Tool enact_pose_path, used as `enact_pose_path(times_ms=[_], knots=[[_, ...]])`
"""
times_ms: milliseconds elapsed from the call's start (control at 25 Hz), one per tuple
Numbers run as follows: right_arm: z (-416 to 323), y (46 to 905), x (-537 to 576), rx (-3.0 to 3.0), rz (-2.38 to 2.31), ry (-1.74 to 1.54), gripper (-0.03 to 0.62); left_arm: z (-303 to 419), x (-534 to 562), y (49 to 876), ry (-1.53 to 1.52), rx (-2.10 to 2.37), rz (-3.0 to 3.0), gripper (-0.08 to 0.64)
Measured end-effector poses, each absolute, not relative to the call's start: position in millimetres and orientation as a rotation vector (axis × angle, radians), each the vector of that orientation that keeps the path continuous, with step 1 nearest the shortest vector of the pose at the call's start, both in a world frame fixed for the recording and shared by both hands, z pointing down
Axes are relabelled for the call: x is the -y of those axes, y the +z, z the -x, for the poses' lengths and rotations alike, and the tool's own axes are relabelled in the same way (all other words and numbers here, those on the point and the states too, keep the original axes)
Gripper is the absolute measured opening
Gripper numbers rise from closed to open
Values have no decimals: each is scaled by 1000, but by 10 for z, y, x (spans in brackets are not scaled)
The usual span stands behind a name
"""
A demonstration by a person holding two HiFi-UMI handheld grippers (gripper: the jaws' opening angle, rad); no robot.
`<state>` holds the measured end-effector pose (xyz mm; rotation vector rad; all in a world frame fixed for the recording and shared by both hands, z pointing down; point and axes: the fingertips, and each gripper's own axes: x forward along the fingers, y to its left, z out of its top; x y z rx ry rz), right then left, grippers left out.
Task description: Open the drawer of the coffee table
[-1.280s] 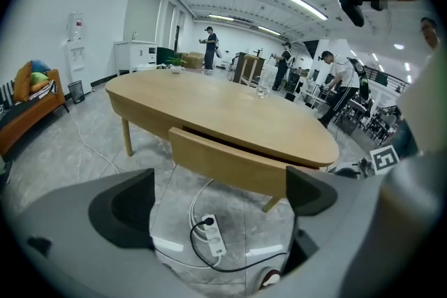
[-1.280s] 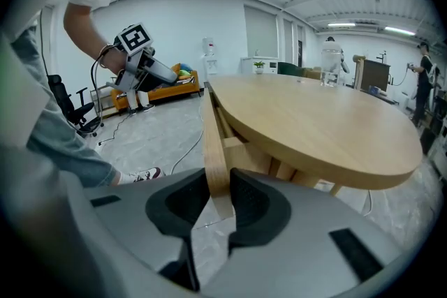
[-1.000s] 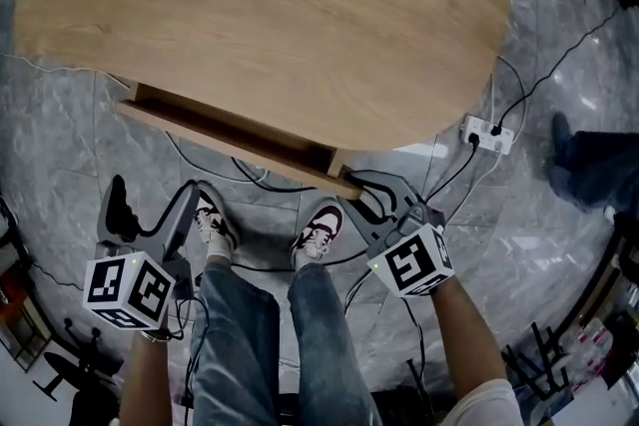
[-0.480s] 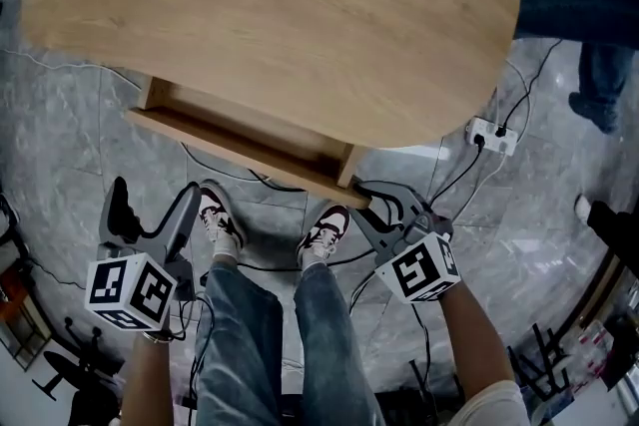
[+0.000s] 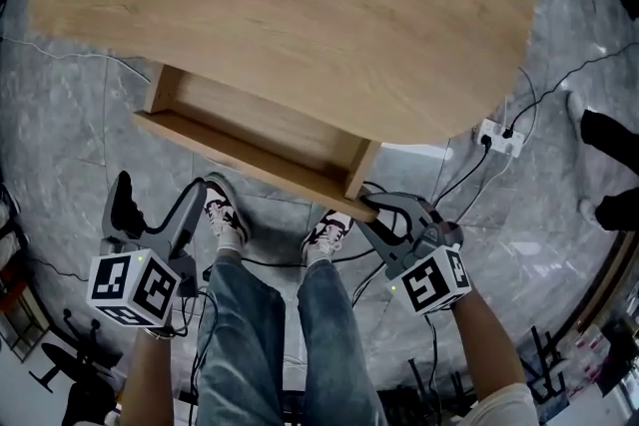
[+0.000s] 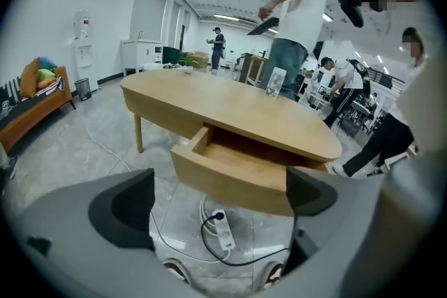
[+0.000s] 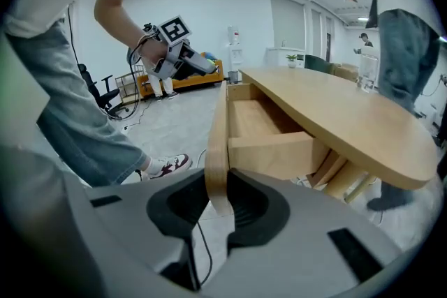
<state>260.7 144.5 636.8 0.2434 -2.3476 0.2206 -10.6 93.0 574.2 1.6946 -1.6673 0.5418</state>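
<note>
We see the coffee table [image 5: 280, 5] from above, its oval wooden top filling the upper half of the head view, with the drawer [image 5: 260, 130] pulled partly out from under the near edge so that its bare wooden bottom shows. The right gripper [image 5: 374, 210] sits at the right end of the drawer front [image 5: 250, 160]. In the right gripper view we find its two dark pads [image 7: 248, 202] pressed on either side of that thin board's edge, so the jaws are clamped on the drawer front.

The left gripper [image 5: 160, 214] hangs low at the left, well apart from the table and just beside the person's left shoe [image 5: 222, 214]. In the left gripper view its jaws stand wide apart with nothing between them. Through the gap we look across at the open drawer and, below it, a white power strip [image 6: 223, 230] with a black cable lying on the grey stone floor [image 5: 80, 135].

The person's legs in blue jeans [image 5: 240, 334] stand between the two grippers, and the right shoe [image 5: 327, 229] is close under the drawer's right corner. Beyond the table, in the left gripper view, we see several people standing in a bright room, and an orange sofa [image 6: 31, 105] along the left wall
</note>
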Motion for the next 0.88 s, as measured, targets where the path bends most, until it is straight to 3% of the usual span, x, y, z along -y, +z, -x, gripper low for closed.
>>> enact_pose_path(times_ms=[880], knots=[[-2552,6679,-2063,2292,-210,294,87,363,-992,5674,532,1709,-1676,577]])
